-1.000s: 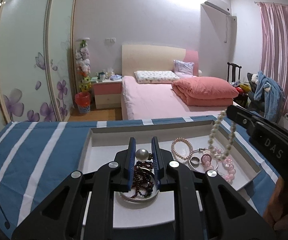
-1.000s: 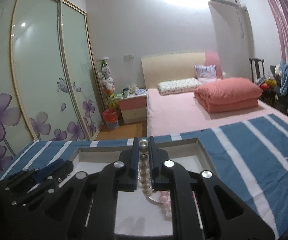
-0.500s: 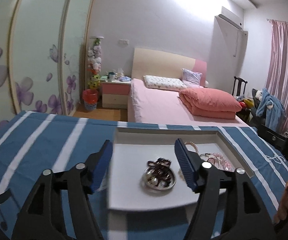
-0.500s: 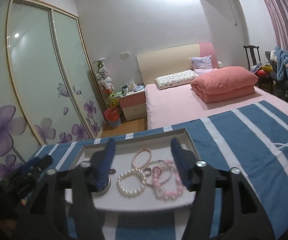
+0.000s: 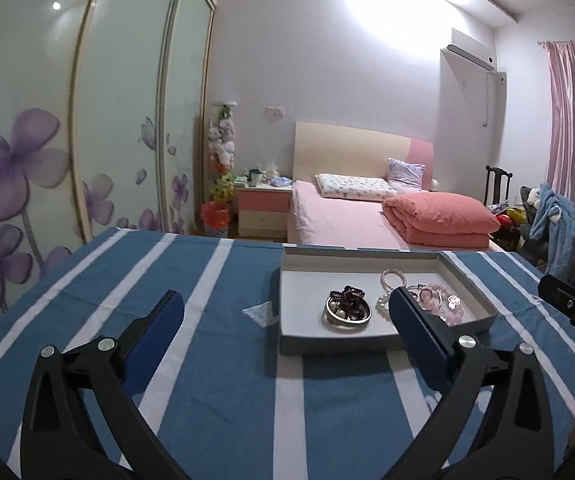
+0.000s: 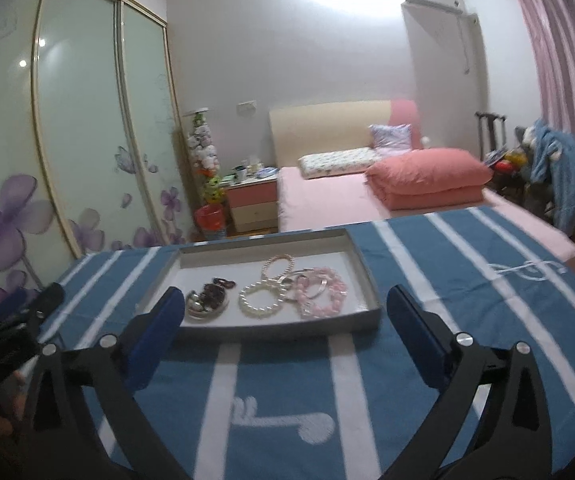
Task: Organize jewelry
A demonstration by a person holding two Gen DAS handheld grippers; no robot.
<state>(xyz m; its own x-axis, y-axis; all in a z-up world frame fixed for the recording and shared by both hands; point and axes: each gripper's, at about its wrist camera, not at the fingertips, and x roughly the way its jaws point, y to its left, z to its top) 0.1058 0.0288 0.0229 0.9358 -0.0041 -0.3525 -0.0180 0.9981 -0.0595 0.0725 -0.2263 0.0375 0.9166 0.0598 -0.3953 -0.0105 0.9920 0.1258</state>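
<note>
We see a shallow grey tray (image 6: 361,314) of bead bracelets on the blue-and-white striped cloth (image 6: 467,280), nothing blocking it. Our left gripper (image 5: 285,322) and right gripper (image 6: 285,312) hover near it, jaws wide apart, empty.

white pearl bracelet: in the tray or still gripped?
In the tray: the white pearl bracelet lies flat on its floor, and the right gripper is open and empty.

No legible text, label, brand or number on anything in either view.

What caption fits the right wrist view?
Open right tongs hover before a tray of bracelets on striped blue cloth.
</note>
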